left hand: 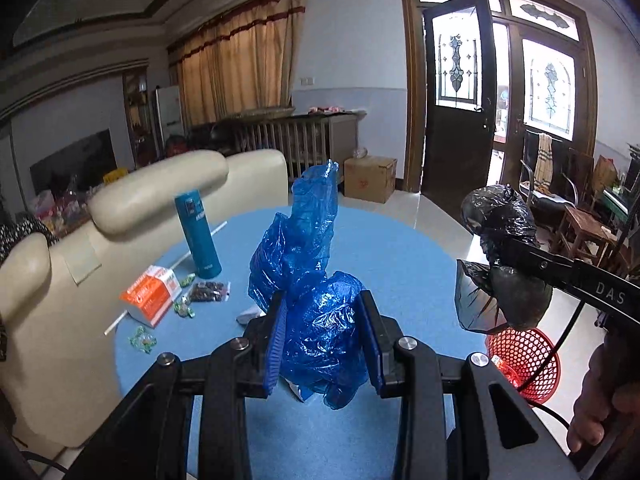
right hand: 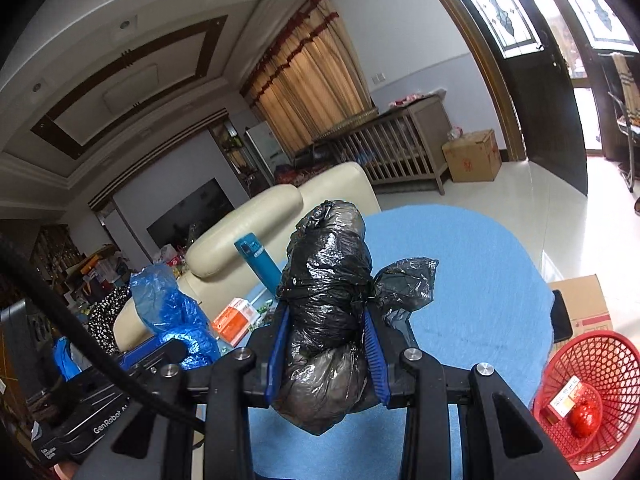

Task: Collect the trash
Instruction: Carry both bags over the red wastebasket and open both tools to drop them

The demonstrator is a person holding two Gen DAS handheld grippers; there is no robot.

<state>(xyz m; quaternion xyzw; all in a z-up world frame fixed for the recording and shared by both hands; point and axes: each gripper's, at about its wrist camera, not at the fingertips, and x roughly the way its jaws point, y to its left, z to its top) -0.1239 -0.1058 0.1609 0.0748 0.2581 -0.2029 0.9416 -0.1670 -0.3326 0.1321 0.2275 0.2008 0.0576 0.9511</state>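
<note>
My left gripper is shut on a crumpled blue plastic bag and holds it above the round blue table. My right gripper is shut on a knotted black plastic bag, also lifted above the table. The black bag and the right gripper show at the right of the left wrist view. The blue bag shows at the left of the right wrist view. A red mesh basket stands on the floor by the table's right edge, with a red item and a small carton in it.
On the table's left part stand a teal flask, an orange and white box, a packet of dark snacks and several green candies. A cream sofa adjoins the table. A cardboard box sits near the basket.
</note>
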